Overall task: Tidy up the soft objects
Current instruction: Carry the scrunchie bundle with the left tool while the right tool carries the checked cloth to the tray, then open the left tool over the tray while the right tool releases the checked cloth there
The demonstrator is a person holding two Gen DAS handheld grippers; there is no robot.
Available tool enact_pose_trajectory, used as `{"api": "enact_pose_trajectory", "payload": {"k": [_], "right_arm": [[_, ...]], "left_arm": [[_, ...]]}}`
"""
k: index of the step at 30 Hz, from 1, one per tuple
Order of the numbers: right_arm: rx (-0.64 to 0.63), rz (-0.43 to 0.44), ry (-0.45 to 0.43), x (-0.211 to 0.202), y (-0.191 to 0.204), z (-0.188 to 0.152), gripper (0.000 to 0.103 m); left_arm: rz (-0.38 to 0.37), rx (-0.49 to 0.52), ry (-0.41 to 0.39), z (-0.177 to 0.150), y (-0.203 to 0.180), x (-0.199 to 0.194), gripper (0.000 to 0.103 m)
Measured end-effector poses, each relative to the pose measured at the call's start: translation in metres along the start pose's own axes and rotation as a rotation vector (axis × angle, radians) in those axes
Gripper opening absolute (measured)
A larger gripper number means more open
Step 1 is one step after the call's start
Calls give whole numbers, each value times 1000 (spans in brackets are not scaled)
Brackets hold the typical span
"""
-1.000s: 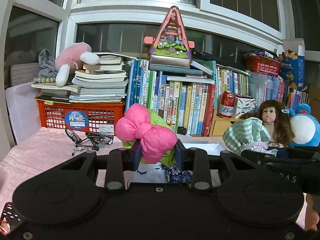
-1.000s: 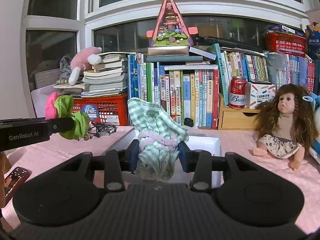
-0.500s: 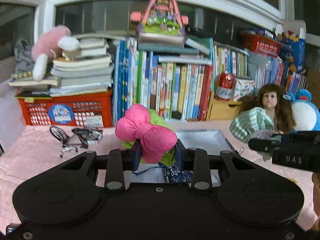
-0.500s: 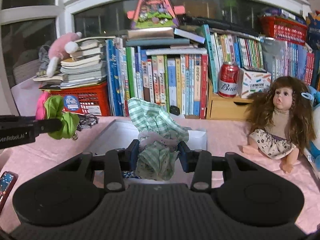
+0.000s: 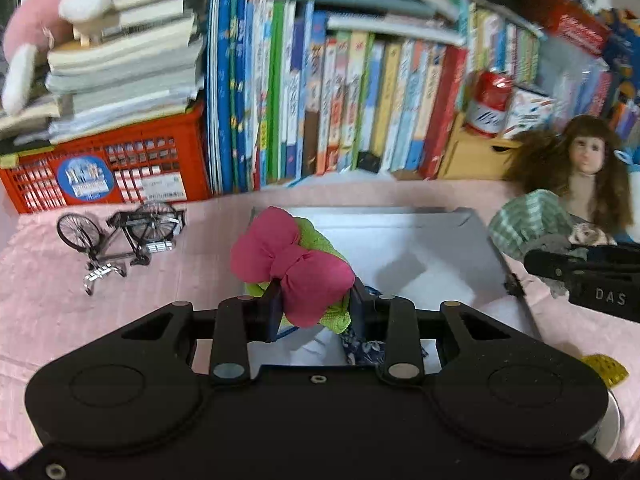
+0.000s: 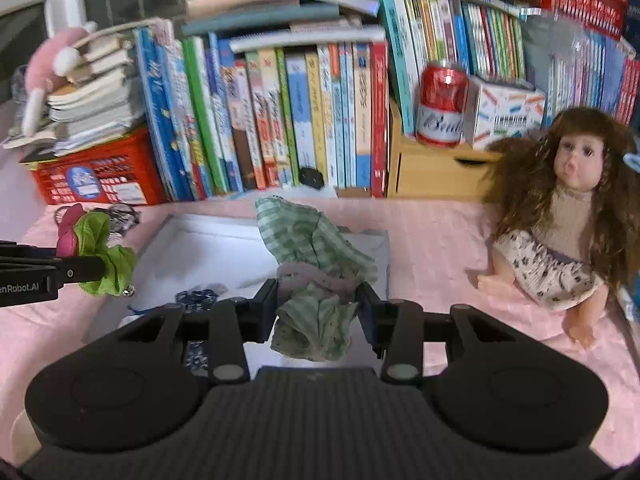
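Note:
My left gripper (image 5: 316, 304) is shut on a pink and green scrunchie bow (image 5: 292, 264), held above the near left part of a white shallow box (image 5: 440, 240). The bow also shows in the right wrist view (image 6: 100, 252). My right gripper (image 6: 318, 308) is shut on a green striped cloth bundle (image 6: 316, 272), held over the box's (image 6: 200, 252) right side. The cloth also shows at the right of the left wrist view (image 5: 528, 228). A blue patterned fabric piece (image 6: 196, 298) lies in the box.
A doll (image 6: 560, 216) sits on the pink tablecloth at the right. A model bicycle (image 5: 120, 236) stands at the left. A red crate (image 5: 100, 172) with stacked books, a row of upright books (image 6: 280, 120) and a red can (image 6: 440, 108) line the back.
Both grippers have tilted down and moved forward toward the white box, each still holding its soft item. The window has left the view.

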State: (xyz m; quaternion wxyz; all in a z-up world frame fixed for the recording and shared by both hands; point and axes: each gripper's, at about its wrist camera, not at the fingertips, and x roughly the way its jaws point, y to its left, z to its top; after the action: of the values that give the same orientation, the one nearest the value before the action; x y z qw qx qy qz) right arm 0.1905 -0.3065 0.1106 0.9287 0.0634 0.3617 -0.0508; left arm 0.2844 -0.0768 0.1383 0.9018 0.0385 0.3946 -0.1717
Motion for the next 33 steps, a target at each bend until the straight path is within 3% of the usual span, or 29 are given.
{"api": "enact_pose_trajectory", "payload": {"k": [5,15,29,33], "right_arm": [[35,8,57,29,-9,4,46],[47,-29,129,66,-18,1,47],[25,1,173,90,-8,-4,49],[30,15,175,89,-9,-4,57]], "left_arm": [[-13,-40,70,9,7,32,32],[28,-20,131,14,2,68,32],[31,-4,172,7,0,87,33],[37,-3,177,6,1,87,37]]}}
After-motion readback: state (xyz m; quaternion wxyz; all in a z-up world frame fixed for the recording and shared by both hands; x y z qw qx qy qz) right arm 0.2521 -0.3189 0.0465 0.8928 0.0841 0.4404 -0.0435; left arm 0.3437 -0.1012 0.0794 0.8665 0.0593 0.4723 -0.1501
